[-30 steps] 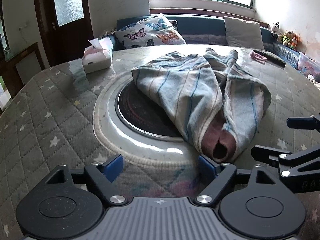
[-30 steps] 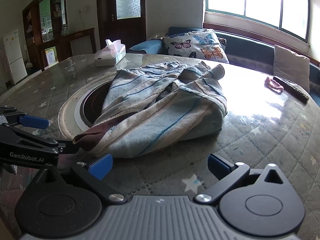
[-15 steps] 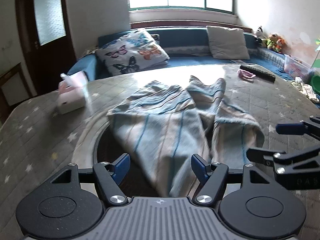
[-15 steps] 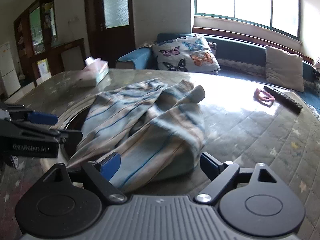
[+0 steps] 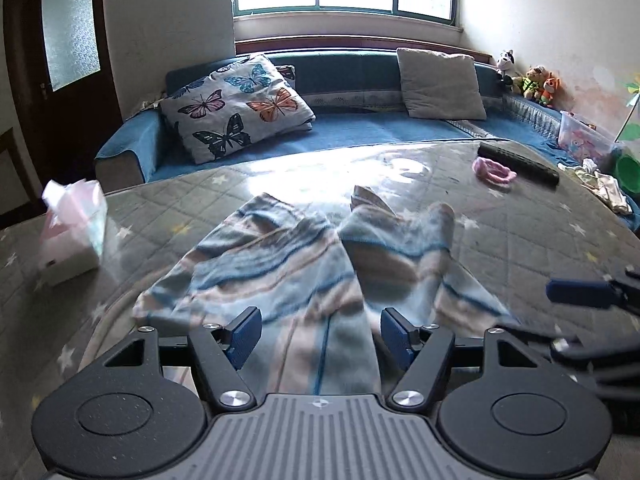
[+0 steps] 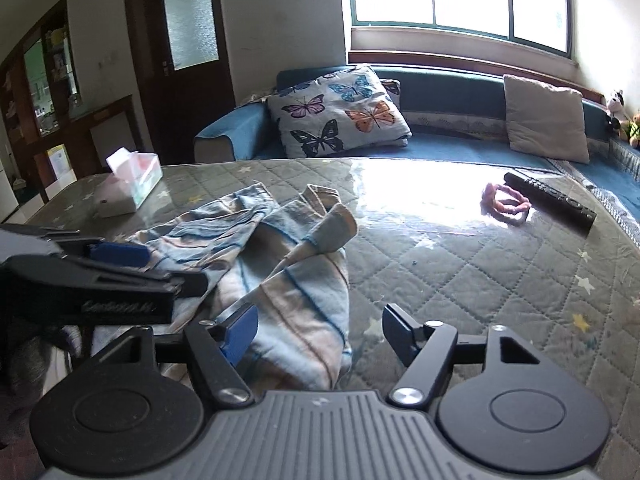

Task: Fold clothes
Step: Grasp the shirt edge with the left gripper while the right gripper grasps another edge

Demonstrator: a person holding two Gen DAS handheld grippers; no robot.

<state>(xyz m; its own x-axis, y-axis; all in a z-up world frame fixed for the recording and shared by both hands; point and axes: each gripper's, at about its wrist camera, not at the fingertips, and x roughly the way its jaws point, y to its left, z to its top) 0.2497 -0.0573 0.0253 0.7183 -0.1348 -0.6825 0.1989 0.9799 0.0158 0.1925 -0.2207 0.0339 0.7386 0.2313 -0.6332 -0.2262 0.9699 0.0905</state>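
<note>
— Striped garment (image 5: 304, 276), where is it?
— Crumpled on the quilted, star-patterned table (image 5: 520, 232), its near end running in between the blue pads of both tools.
— Left gripper (image 5: 320, 334)?
— Jaws spread wide, cloth lying between them, nothing pinched.
— Right gripper (image 6: 318, 330)?
— Also spread; the fabric's edge lies by its left pad, unclamped.
— Anything else on the table?
— Tissue box (image 6: 130, 188) at far left; pink hair tie (image 6: 506, 204) touching a black remote (image 6: 550, 202) at far right. Butterfly pillow (image 5: 240, 106) on the sofa behind.
</note>
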